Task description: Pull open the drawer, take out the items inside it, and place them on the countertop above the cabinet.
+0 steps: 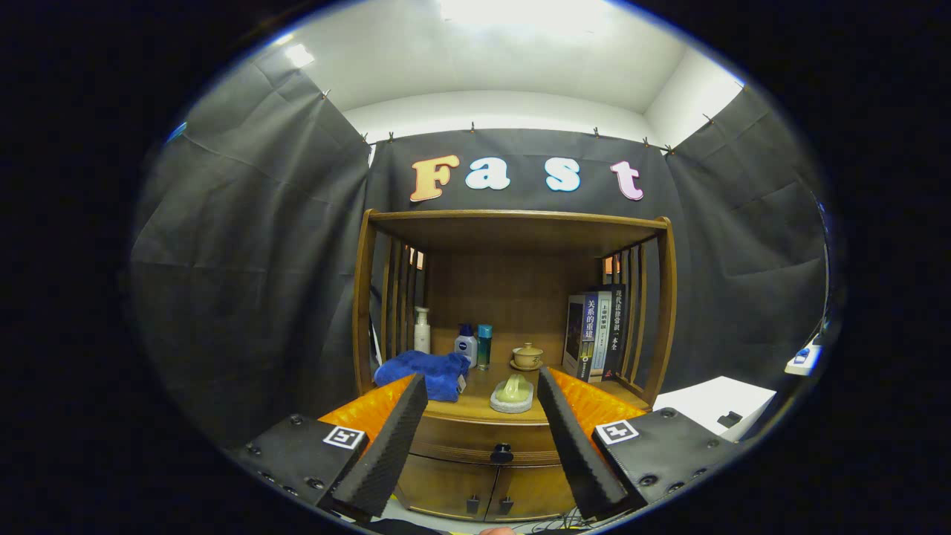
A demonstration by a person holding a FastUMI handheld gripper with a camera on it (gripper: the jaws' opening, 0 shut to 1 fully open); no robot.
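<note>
Gripper view: a wooden cabinet [513,461] stands against the booth's black cloth wall, beyond the fingers.
Blue towel [423,371]: bunched at the left edge of the bench [475,409], partly behind the left finger.
White pump bottle [422,330]: upright at the back left corner of the bench, behind the towel.
Blue-capped bottle [466,345]: upright just right of the towel, with a teal bottle [484,345] just beside it.
Green object on a pale pad [513,392]: near the front edge of the bench, about midway, between the two fingers.
Lidded cup on a saucer [527,356]: behind the green object, toward the back of the bench.
Books [594,334]: upright at the right edge of the bench, against the slatted side.
Drawer [487,444]: closed, under the bench's front edge; its dark knob [501,452] sits between the fingers and ahead of them.
Hand-held gripper [481,388]: fingers spread wide, holding nothing, apart from the knob.
Lower doors [483,494]: two, closed, below the drawer.
</note>
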